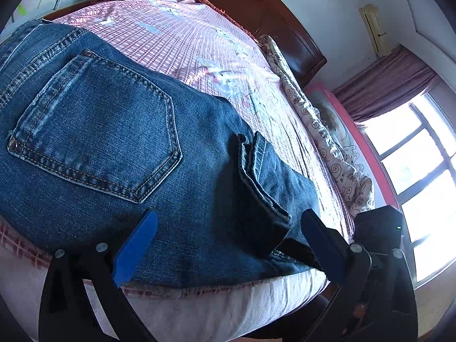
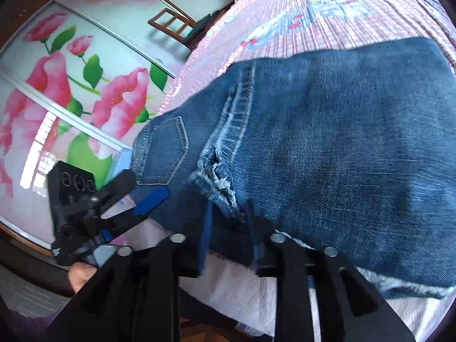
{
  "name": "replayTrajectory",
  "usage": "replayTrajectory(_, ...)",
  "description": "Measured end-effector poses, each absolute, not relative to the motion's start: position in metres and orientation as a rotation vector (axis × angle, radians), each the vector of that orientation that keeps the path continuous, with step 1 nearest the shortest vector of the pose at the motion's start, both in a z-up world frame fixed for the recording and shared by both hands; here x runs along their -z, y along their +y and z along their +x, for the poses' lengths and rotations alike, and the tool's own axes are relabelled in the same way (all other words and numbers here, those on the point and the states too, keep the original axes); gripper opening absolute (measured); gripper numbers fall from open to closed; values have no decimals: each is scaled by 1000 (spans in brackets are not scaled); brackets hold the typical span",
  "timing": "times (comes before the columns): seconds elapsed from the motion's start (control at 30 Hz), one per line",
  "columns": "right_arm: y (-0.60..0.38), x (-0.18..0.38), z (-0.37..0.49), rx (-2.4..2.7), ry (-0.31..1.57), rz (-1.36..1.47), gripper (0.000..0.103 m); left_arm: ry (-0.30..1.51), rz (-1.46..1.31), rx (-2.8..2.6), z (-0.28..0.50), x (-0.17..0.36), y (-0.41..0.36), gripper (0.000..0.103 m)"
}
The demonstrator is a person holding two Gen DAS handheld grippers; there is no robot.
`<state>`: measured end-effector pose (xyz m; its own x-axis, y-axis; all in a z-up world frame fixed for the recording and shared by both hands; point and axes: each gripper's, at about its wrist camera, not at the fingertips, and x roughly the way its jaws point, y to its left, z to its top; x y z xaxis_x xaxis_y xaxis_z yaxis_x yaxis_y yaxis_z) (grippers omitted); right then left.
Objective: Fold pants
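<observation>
Only rightward: left gripper (image 2: pixel 151 196) beside jeans (image 2: pixel 327 142)

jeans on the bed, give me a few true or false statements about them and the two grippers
1. The jeans lie on a pink checked sheet. True.
2. The left gripper is shut on a trouser hem. False: its blue fingers stand wide apart over the denim, gripping nothing.
3. A back pocket faces up. True.
4. The right gripper is spread wide. False: its fingers sit close together, with denim near the crotch seam between them.
5. The jeans are black. False: they are blue denim.
</observation>
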<state>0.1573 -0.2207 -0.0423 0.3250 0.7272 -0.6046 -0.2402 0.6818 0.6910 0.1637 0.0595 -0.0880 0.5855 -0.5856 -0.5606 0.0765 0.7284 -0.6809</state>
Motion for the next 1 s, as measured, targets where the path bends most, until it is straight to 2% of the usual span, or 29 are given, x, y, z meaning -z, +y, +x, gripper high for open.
replayTrajectory(0.17,-284,35,155,-550,909,755,38,863,-649,411,155,89,63,101)
replayTrajectory(0.3,-302,52,176,-535,870,930,38,866,-625,405,144,87,61,101)
replayTrajectory(0.47,-274,83,192,-512,978,854,37,871,-638,387,134,89,74,101)
replayTrajectory(0.6,-248,47,186,-474,966,643,39,865,-651,377,129,89,85,101)
replayTrajectory(0.7,-225,41,175,-617,985,771,39,860,-640,367,125,89,89,101)
replayTrajectory(0.73,-211,33,172,-605,973,694,39,854,-645,363,123,88,92,101)
replayTrajectory(0.8,-181,13,160,-550,888,355,39,851,-663,352,118,89,99,101)
replayTrajectory(0.87,-159,12,150,-580,870,137,56,848,-674,344,112,91,108,101)
replayTrajectory(1.0,-133,24,135,-604,847,-111,56,854,-699,317,107,103,123,101)
